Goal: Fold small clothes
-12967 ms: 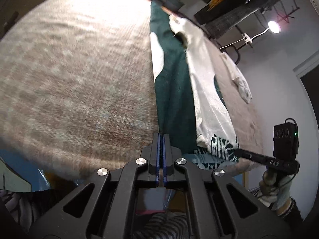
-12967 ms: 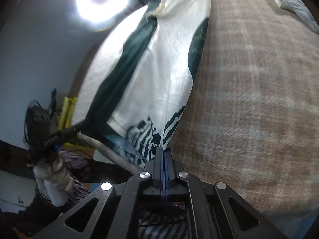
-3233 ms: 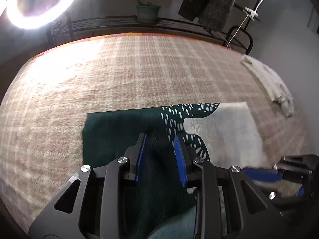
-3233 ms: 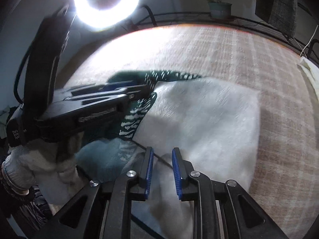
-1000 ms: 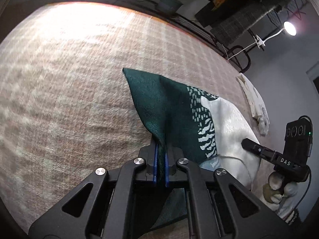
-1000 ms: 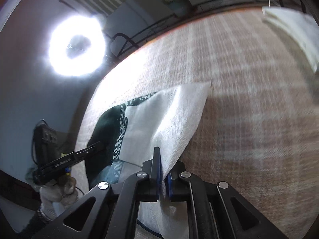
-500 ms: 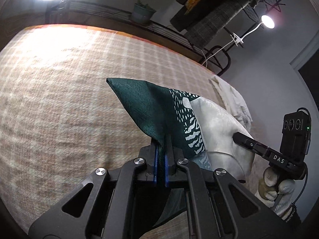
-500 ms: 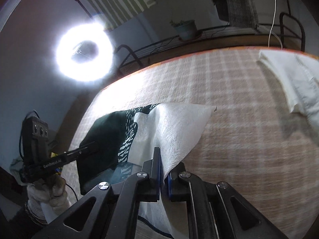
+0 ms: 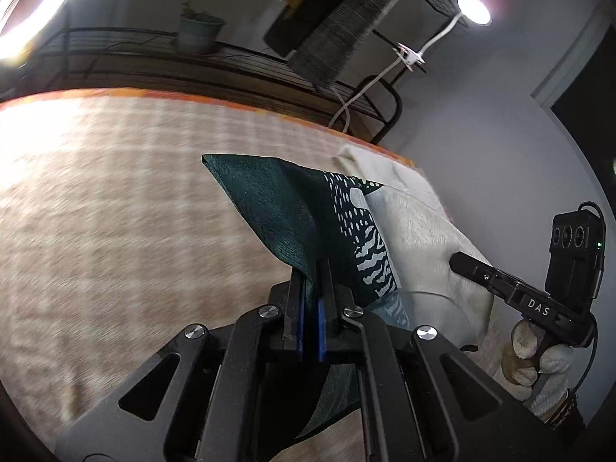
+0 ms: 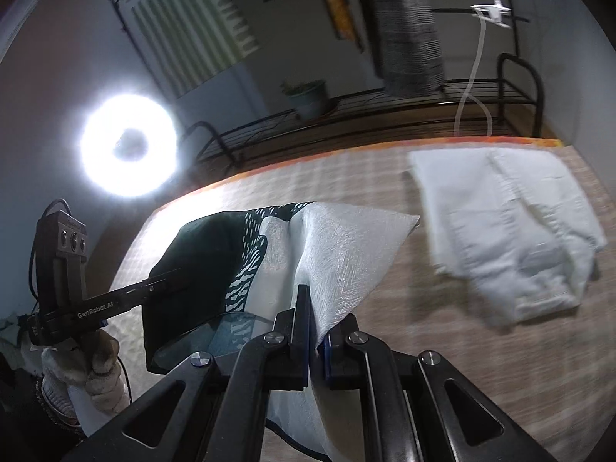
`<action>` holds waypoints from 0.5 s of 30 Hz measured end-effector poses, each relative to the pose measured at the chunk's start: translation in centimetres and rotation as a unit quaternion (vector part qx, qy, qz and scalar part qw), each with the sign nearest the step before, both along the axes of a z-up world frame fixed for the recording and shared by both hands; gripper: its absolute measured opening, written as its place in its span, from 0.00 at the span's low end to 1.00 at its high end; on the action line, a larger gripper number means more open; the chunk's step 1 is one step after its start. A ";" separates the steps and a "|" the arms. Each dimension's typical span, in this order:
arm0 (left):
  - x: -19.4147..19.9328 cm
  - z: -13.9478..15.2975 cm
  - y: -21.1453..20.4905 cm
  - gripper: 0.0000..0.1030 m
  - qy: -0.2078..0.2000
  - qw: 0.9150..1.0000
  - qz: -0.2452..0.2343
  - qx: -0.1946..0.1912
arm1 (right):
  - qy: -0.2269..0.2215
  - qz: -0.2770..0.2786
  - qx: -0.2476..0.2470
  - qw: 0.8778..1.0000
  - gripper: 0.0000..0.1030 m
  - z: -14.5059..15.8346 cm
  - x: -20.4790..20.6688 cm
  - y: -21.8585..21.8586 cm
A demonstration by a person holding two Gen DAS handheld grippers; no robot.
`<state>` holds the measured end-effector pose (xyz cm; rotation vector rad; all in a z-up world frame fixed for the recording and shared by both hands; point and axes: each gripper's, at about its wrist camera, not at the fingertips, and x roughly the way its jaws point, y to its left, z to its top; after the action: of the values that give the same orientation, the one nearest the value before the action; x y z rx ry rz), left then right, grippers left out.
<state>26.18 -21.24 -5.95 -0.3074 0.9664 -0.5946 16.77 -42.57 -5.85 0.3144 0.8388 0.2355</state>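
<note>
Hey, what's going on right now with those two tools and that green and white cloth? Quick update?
Left tool shut on cloth's green edge. Right tool shut on its white edge. Cloth lifted off the blanket. Folded white garment lies apart, not in the way.

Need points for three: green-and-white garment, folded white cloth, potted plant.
green-and-white garment (image 9: pixel 269 208): left wrist view, on its dark green panel.
folded white cloth (image 10: pixel 512 231): right wrist view, middle of the pile on the blanket.
potted plant (image 9: pixel 200 34): left wrist view, on the pot's side.

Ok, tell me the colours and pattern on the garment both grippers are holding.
Dark green and white garment, with white dashes and zebra-like stripes where the colours meet; clearest in the left wrist view.
</note>
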 end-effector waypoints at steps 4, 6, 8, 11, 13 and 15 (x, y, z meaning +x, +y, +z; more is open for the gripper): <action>1.7 0.0 -4.1 0.02 -0.008 1.000 -0.016 -0.003 | -0.005 -0.022 -0.016 1.000 0.02 0.2 0.6 -4.2; 2.5 0.1 -6.7 0.02 -0.014 1.000 -0.025 -0.003 | -0.006 -0.034 -0.024 0.999 0.02 0.3 1.1 -6.2; 3.2 0.1 -9.2 0.02 -0.019 0.999 -0.035 0.000 | -0.007 -0.044 -0.033 0.998 0.02 0.5 1.3 -8.0; 4.4 0.0 -12.5 0.02 -0.023 0.999 -0.045 0.000 | -0.010 -0.060 -0.049 0.997 0.02 1.0 2.0 -10.9; 5.2 0.1 -14.7 0.02 -0.028 0.998 -0.048 -0.001 | -0.014 -0.071 -0.064 0.995 0.02 1.3 2.8 -13.1; 6.2 0.1 -17.2 0.02 -0.034 0.998 -0.052 -0.002 | -0.018 -0.080 -0.076 0.994 0.02 1.7 3.4 -15.0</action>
<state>32.37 -38.45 -5.80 -0.2396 0.9191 -0.6973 20.14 -57.52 -4.17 0.2323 0.7875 0.0272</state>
